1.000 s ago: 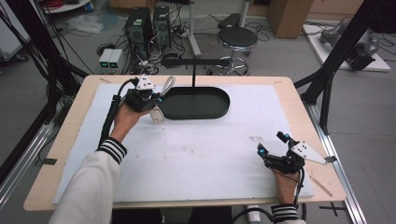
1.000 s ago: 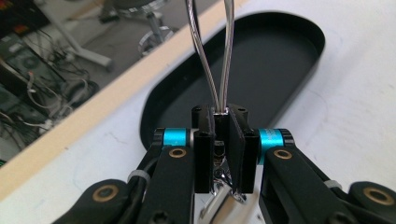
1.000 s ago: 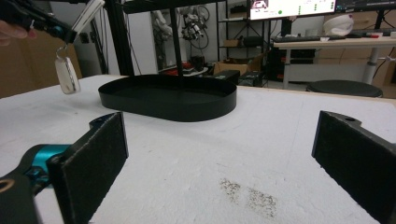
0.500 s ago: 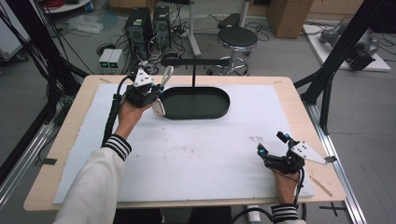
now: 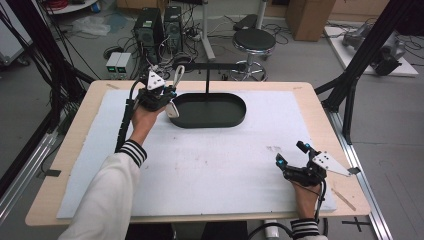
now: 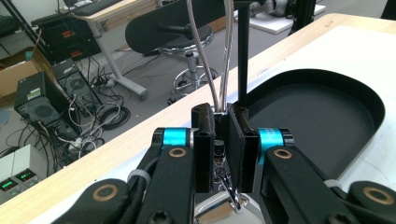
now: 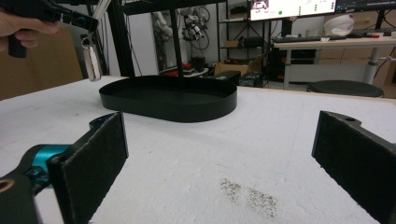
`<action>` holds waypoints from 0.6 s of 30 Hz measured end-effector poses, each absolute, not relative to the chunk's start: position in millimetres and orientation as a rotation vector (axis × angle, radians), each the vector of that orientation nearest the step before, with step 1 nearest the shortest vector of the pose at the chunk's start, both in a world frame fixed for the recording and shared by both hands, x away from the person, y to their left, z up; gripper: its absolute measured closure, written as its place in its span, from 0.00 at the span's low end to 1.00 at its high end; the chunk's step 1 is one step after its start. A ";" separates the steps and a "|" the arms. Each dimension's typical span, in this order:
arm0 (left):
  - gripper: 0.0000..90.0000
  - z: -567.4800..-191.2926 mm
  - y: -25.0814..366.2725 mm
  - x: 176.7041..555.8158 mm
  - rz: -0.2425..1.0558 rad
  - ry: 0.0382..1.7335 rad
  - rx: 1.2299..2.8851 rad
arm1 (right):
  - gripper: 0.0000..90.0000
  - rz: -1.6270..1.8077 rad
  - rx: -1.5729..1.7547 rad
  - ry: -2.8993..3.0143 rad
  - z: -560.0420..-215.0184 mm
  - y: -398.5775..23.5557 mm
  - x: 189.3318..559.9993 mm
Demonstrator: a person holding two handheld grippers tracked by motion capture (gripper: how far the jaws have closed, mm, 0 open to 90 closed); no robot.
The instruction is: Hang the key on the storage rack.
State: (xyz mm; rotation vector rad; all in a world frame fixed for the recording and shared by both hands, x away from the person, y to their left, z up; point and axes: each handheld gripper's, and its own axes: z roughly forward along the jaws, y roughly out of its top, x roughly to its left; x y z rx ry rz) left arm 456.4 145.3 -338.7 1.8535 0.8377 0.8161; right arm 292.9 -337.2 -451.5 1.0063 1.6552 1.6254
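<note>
A silver wire loop (image 6: 210,56) with a small metal tag (image 6: 224,210) hanging from it is clamped between the jaws of my left gripper (image 6: 219,126), which is shut on it. In the high view the left gripper (image 5: 165,97) hovers at the left end of a black oval tray (image 5: 240,107). There the wire loop (image 5: 178,75) points up toward the crossbar (image 5: 215,65) of the tray's black stand. My right gripper (image 5: 291,154) rests low at the table's near right, open and holding nothing. In its own view the right gripper (image 7: 224,163) faces the tray (image 7: 173,100).
A white sheet (image 5: 215,165) covers most of the wooden table (image 5: 80,145). The stand's post (image 6: 242,56) rises from the tray's far rim. A faint dark smudge (image 7: 247,196) marks the sheet just ahead of the right gripper. A stool (image 5: 255,42) and computers stand on the floor beyond.
My left gripper has lifted slightly and edged toward the stand, raising the wire loop nearer the crossbar. The right gripper has stayed still.
</note>
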 end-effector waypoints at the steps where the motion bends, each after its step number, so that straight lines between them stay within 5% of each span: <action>1: 0.90 -339.5 144.4 457.1 0.820 0.836 1.853 | 0.03 1.625 1.006 1.655 -451.5 -337.2 292.9; 18: 0.90 -348.7 139.9 471.8 0.853 0.880 1.825 | 0.03 1.630 1.006 1.654 -451.6 -337.5 293.1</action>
